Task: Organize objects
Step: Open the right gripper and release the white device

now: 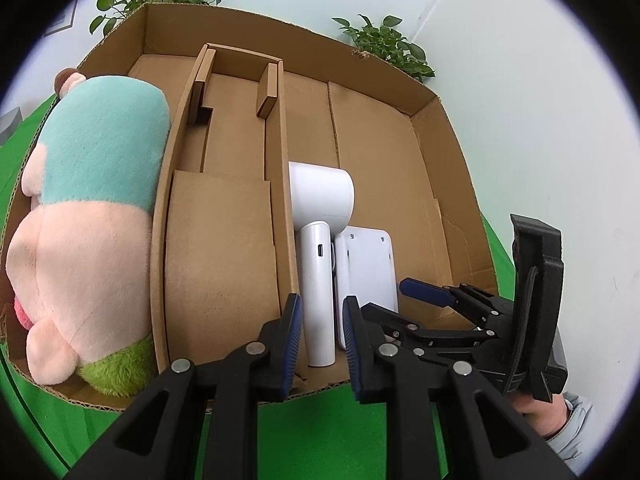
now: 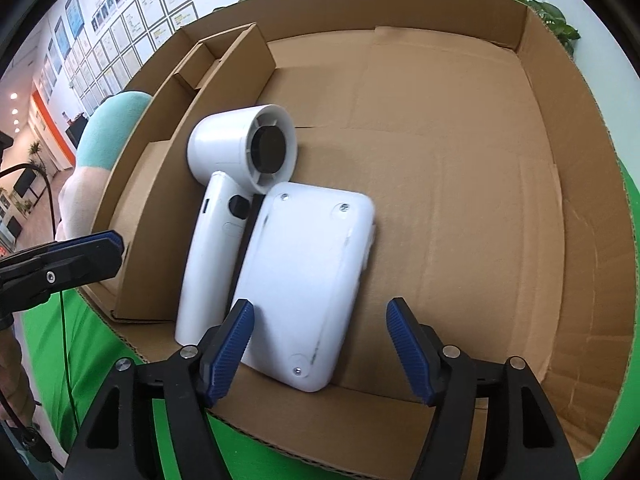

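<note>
A large cardboard box [image 1: 444,152] with dividers lies on green cloth. In its right compartment lie a white hair dryer [image 1: 318,240], also in the right wrist view [image 2: 224,200], and a flat white device [image 1: 366,264] beside it, seen close in the right wrist view [image 2: 308,280]. A plush toy [image 1: 88,220] fills the left compartment. My left gripper [image 1: 320,340] is open, its fingers either side of the dryer's handle end at the box's near wall. My right gripper [image 2: 320,348] is open, empty, with the white device's near end between its fingers; it shows in the left wrist view [image 1: 440,300].
The box's middle compartment [image 1: 224,240] holds only cardboard inserts. The right compartment has bare floor [image 2: 460,180] beyond the device. Potted plants [image 1: 384,44] stand behind the box. A wall of framed papers [image 2: 112,28] is at far left.
</note>
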The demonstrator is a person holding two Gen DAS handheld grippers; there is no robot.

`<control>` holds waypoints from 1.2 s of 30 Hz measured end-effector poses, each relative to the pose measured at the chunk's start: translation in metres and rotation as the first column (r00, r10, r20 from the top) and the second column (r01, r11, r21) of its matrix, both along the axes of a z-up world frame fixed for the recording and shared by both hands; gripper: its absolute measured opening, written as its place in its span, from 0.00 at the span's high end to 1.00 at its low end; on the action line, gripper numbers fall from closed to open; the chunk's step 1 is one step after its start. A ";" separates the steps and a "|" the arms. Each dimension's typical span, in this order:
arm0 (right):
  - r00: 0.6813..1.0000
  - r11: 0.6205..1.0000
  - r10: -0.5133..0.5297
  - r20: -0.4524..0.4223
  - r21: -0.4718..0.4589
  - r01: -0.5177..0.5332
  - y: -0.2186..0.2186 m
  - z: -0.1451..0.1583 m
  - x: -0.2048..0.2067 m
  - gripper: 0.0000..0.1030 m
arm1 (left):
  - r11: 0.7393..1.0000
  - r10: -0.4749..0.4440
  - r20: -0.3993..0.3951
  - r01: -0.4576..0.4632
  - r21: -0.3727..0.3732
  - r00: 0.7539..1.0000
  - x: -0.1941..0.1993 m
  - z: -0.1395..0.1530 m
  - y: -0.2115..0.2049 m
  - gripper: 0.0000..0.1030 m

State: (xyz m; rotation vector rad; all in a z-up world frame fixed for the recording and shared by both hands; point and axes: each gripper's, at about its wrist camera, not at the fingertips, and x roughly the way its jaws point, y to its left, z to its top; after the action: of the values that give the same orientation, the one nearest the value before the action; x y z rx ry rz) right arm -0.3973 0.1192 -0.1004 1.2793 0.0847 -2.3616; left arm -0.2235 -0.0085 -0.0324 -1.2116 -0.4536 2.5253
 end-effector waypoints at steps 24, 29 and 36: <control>0.999 0.998 -0.022 -0.033 0.055 0.024 -0.020 -0.006 0.003 0.20 | 0.942 0.151 -0.133 -0.183 -0.280 0.980 0.022 0.006 0.003 0.41; 0.999 0.997 0.016 -0.046 0.079 -0.013 -0.026 -0.001 0.006 0.28 | 0.945 0.147 -0.128 -0.178 -0.274 0.981 0.024 0.006 0.003 0.41; 1.000 0.998 -0.010 -0.023 0.061 0.012 -0.022 -0.001 0.004 0.22 | 0.941 0.149 -0.150 -0.187 -0.283 0.977 0.027 0.009 0.003 0.41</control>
State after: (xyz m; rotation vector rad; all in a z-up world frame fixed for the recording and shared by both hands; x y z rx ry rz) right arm -0.3938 0.0971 -0.1014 1.2851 0.1587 -2.3999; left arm -0.1961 -0.0053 -0.0234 -1.1418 -0.1561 2.8780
